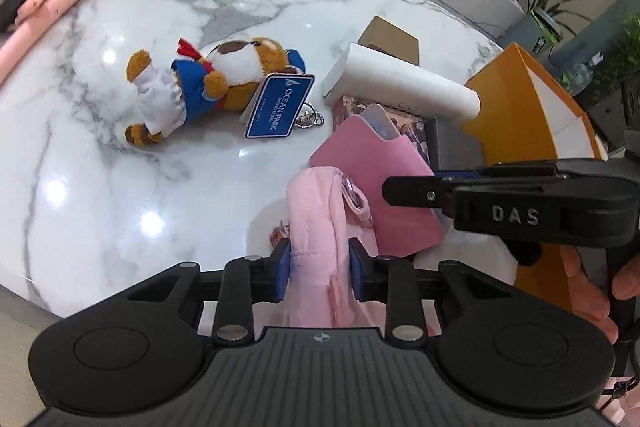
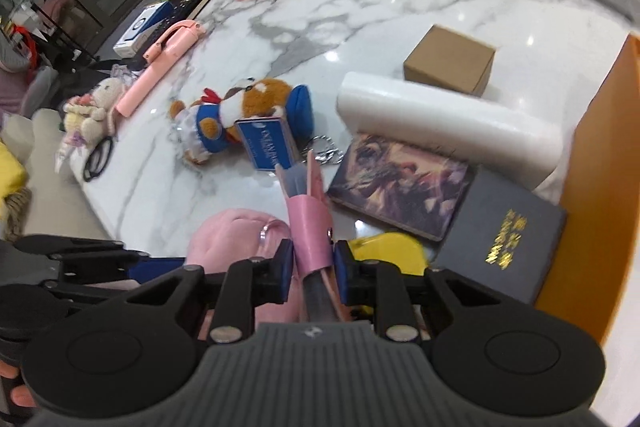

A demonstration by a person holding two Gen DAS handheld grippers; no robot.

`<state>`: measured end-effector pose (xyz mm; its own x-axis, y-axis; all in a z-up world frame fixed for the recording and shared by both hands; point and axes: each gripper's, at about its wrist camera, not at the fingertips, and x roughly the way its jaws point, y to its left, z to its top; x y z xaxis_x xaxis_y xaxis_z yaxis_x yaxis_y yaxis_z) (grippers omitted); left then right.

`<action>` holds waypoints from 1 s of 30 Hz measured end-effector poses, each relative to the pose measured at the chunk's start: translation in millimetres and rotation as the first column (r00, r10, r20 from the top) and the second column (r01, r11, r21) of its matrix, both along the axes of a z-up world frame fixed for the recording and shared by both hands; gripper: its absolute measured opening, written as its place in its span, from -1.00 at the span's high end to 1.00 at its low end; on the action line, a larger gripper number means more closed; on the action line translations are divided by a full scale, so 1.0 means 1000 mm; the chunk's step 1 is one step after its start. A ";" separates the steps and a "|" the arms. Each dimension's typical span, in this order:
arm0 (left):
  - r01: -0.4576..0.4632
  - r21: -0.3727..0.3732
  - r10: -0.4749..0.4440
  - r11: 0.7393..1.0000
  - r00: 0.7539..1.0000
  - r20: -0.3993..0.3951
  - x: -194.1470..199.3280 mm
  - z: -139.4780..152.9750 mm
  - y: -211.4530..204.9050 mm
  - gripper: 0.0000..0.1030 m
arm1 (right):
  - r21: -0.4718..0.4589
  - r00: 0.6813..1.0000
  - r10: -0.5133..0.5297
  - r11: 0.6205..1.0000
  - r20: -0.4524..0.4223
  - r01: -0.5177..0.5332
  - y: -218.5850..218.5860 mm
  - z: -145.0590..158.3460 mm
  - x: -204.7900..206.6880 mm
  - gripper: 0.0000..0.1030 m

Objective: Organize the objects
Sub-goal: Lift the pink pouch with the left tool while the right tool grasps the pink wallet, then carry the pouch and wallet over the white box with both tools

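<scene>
At the bottom centre of the left wrist view, the left tongs [image 1: 319, 269] are clamped on a pale pink fabric pouch [image 1: 316, 223] above the marble desk [image 1: 120, 187]. The right tongs [image 2: 311, 269] pinch a pink card sleeve [image 2: 310, 227] edge-on, bottom centre of their view.

The left gripper [image 1: 319, 269] is angled steeply downward, its blue pads [image 1: 282, 269] pressed against pink fabric [image 1: 316, 223]. The right gripper [image 2: 313, 269] is likewise tilted down, its jaws clamped on a pink pouch [image 2: 312, 227]. Fingers of a hand [image 1: 592, 291] are seen wrapped around the right gripper's handle.
</scene>
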<state>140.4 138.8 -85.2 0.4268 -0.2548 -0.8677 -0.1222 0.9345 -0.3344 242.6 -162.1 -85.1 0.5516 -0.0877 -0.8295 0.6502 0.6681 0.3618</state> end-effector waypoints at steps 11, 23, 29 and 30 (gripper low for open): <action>-0.030 0.209 -0.015 0.978 0.978 0.210 -0.028 0.060 -0.026 0.53 | -0.032 0.980 -0.128 0.990 0.154 0.134 0.022 0.017 -0.030 0.60; 0.106 0.250 -0.211 0.962 0.872 0.442 -0.034 0.147 -0.115 0.53 | -0.087 0.845 -0.339 0.909 0.414 0.408 0.051 0.091 -0.151 0.59; 0.258 0.265 -0.352 0.929 0.839 0.416 -0.016 0.132 -0.185 0.53 | -0.060 0.761 -0.489 0.824 0.427 0.563 0.059 0.090 -0.229 0.59; 0.285 0.271 -0.377 0.919 0.837 0.397 -0.010 0.125 -0.197 0.53 | -0.055 0.750 -0.513 0.810 0.418 0.584 0.060 0.086 -0.239 0.59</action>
